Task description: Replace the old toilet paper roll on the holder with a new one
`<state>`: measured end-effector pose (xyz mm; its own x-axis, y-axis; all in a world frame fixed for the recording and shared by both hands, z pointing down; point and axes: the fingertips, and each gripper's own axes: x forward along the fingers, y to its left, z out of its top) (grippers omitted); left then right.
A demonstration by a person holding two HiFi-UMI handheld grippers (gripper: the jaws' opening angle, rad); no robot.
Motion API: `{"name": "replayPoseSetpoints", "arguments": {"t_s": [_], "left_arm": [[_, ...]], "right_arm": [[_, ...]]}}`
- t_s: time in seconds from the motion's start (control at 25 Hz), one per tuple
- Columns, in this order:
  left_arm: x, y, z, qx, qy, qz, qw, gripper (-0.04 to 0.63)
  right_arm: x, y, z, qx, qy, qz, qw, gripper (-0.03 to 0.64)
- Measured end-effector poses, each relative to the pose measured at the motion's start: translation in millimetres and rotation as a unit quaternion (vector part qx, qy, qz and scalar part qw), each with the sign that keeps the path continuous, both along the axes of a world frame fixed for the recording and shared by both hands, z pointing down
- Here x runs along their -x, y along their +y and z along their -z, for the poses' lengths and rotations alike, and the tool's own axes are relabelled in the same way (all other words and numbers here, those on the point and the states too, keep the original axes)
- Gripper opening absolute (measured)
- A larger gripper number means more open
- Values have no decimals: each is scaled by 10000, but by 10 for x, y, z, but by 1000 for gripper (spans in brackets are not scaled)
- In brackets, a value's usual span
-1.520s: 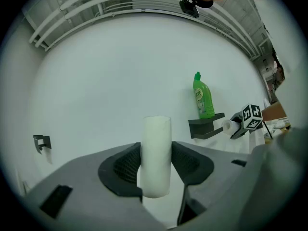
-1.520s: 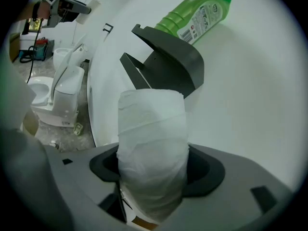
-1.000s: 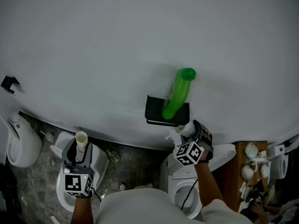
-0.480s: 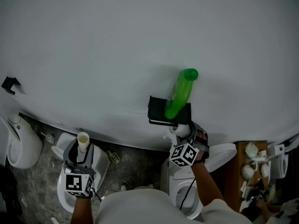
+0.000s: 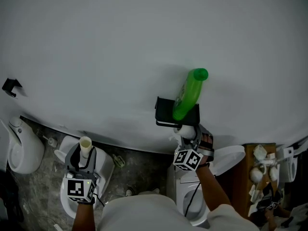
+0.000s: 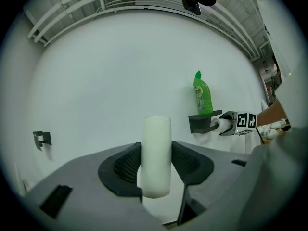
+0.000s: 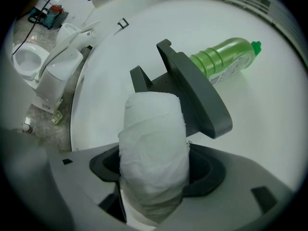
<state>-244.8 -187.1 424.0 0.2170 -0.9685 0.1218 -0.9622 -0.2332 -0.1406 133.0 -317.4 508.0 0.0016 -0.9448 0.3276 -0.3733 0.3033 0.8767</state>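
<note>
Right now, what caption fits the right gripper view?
Right gripper clamps a toilet paper roll by the holder bearing a green bottle.

My left hand-held gripper (image 5: 82,156) was held low, jaws clamped on a bare cardboard tube (image 6: 156,146). My right hand-held gripper (image 5: 188,137) reached forward, arm outstretched, jaws closed around a paper roll (image 7: 154,153).

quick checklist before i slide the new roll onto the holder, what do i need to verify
1. Old tube off the holder: ok, the left gripper clamps it, well off to the side.
2. New roll gripped: ok, the right gripper is shut on it.
3. Roll near the holder: ok, just under its shelf.
4. Roll lined up with the holder's bar: cannot tell, the roll hides it.
5. Green bottle steady: ok, upright on the shelf.
</note>
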Motion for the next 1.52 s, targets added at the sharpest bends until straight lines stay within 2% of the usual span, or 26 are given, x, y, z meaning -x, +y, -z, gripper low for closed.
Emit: {"name": "replayPoseSetpoints", "arguments": {"t_s": [0.2, 0.52, 0.96, 1.52], "left_arm": [[-10, -8, -18, 14, -49, -105, 9999, 201], [9, -20, -1, 69, -72, -97, 9999, 201], [-100, -61, -25, 5, 22, -316, 9995, 201], [-95, 8, -8, -14, 57, -233, 9997, 201]], "right_arm": [[118, -29, 25, -277, 237, 249, 9990, 333], [258, 48, 76, -470, 168, 352, 9981, 330], [413, 33, 39, -497, 158, 430, 9977, 313], [703, 56, 83, -396, 30, 658, 9970, 313]]}}
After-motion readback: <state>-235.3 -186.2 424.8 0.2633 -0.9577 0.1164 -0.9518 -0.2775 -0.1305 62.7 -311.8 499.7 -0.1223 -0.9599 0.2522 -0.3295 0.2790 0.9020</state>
